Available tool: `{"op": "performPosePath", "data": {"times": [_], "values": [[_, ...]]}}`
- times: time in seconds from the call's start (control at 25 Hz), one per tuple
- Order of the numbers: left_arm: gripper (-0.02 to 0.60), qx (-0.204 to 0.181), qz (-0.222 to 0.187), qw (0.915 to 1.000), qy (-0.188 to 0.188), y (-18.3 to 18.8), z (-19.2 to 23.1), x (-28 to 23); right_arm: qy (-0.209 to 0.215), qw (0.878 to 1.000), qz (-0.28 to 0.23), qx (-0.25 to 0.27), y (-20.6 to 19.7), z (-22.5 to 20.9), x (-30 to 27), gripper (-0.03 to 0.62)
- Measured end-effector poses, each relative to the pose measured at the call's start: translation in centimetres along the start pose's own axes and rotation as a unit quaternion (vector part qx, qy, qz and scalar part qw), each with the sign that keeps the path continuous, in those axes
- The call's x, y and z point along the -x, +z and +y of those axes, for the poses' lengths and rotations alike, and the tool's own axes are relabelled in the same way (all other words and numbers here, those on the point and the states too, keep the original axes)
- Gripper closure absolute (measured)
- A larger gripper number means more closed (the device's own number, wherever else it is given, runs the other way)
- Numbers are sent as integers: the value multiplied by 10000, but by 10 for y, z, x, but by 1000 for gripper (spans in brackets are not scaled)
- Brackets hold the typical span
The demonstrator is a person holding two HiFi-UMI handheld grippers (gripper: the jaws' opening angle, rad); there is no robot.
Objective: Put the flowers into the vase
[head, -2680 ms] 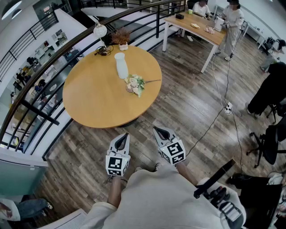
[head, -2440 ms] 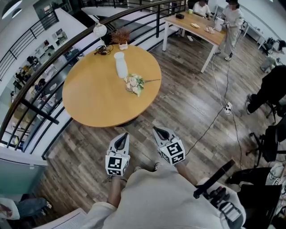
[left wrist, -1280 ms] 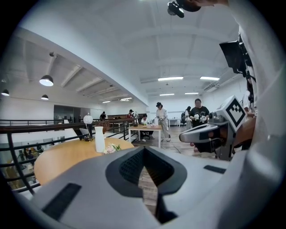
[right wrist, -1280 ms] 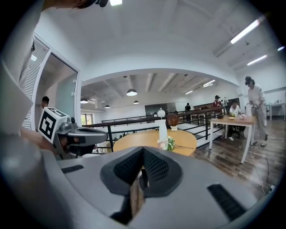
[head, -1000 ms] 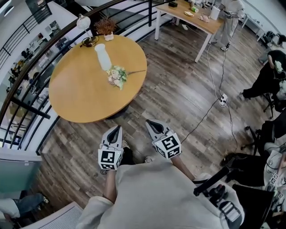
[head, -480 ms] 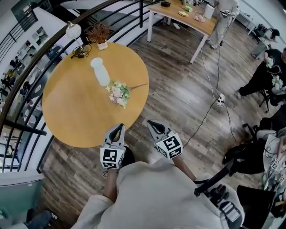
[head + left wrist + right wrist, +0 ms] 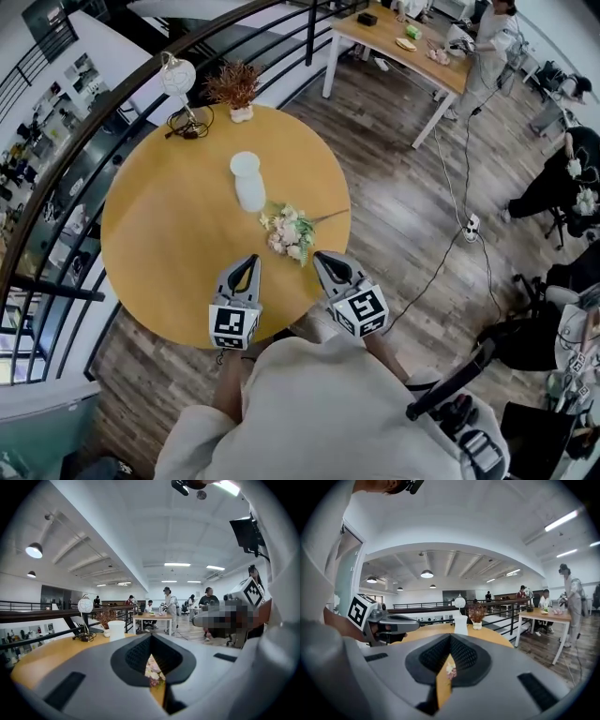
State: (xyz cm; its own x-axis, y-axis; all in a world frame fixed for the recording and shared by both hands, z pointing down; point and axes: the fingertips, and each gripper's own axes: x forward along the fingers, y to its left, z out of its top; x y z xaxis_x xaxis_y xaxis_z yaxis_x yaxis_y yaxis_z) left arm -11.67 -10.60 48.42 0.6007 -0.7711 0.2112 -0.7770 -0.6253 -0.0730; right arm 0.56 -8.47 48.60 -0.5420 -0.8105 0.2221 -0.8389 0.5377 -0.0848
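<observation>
A white vase (image 7: 248, 181) stands upright near the middle of the round wooden table (image 7: 159, 234). A small bouquet of pale flowers (image 7: 290, 232) lies on the table just right of it, with the stem pointing toward the right edge. Both grippers hover over the table's near edge, short of the bouquet. My left gripper (image 7: 250, 262) is shut and holds nothing. My right gripper (image 7: 322, 257) is shut and also holds nothing. In the left gripper view the vase (image 7: 116, 630) stands ahead on the left. The flowers (image 7: 153, 671) show through the slit between the jaws.
A globe lamp (image 7: 178, 79) and a potted dried plant (image 7: 234, 90) stand at the table's far edge, with a black railing (image 7: 84, 141) behind them. A rectangular table (image 7: 403, 42) with people around it stands at the back right. A cable and power strip (image 7: 472, 225) lie on the wooden floor.
The view has closed in on the round table. Both grippers, earlier over the floor, now hover above its near edge close to the bouquet. They stay shut.
</observation>
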Motion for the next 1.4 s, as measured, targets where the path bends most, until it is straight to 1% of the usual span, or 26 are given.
{"op": "performPosePath", "data": {"times": [0.16,0.36,0.48,0.56,0.6,0.68,0.72,0.76,0.84,0.88,0.96,1.0,1.04,1.08,1.12,1.2,1.28,1.32,1.36,1.4], "values": [[575,21,-9,10000,-15,6,24,-5,-2,9999,103,-37,2,2,-23,586],[575,193,124,9996,181,-10,40,-11,79,9994,290,-142,-10,-5,-38,586],[575,227,222,9992,245,-10,41,-18,134,9990,397,-121,-11,-17,-46,586],[575,235,289,9988,322,-10,42,-19,161,9983,556,60,-15,-24,-53,586],[575,259,301,9985,366,-9,43,-19,163,9972,678,256,-19,-27,-56,586],[575,319,313,9981,435,-10,45,-20,167,9901,1008,966,-30,-33,-63,586],[575,333,336,9978,459,-12,45,-22,190,9824,1198,1423,-38,-35,-66,586],[575,340,360,9976,481,-13,45,-23,238,9722,1381,1875,-45,-38,-69,586],[575,361,383,9972,530,-15,45,-25,374,9462,1722,2715,-62,-41,-75,586],[575,384,395,9969,558,-16,45,-26,446,9297,1882,3135,-70,-42,-77,586],[575,444,431,9962,610,-19,45,-26,618,8915,2165,3932,-88,-44,-80,586],[575,463,452,9959,634,-20,44,-26,731,8735,2285,4236,-96,-44,-82,586],[575,470,469,9956,656,-20,45,-27,855,8597,2387,4435,-104,-44,-83,586],[575,468,478,9955,673,-21,45,-27,970,8510,2477,4528,-112,-44,-85,586],[575,464,481,9954,690,-20,45,-28,1065,8460,2567,4550,-119,-44,-87,586],[575,468,475,9951,724,-20,45,-29,1217,8382,2799,4519,-133,-48,-88,586],[575,493,462,9948,763,-21,46,-29,1375,8308,3093,4419,-147,-53,-88,568],[575,501,462,9946,782,-21,46,-29,1462,8273,3234,4354,-153,-54,-88,523],[575,501,465,9945,794,-21,47,-29,1545,8234,3359,4305,-158,-56,-88,455],[575,499,465,9945,800,-21,48,-29,1614,8191,3457,4284,-162,-57,-89,411]]}}
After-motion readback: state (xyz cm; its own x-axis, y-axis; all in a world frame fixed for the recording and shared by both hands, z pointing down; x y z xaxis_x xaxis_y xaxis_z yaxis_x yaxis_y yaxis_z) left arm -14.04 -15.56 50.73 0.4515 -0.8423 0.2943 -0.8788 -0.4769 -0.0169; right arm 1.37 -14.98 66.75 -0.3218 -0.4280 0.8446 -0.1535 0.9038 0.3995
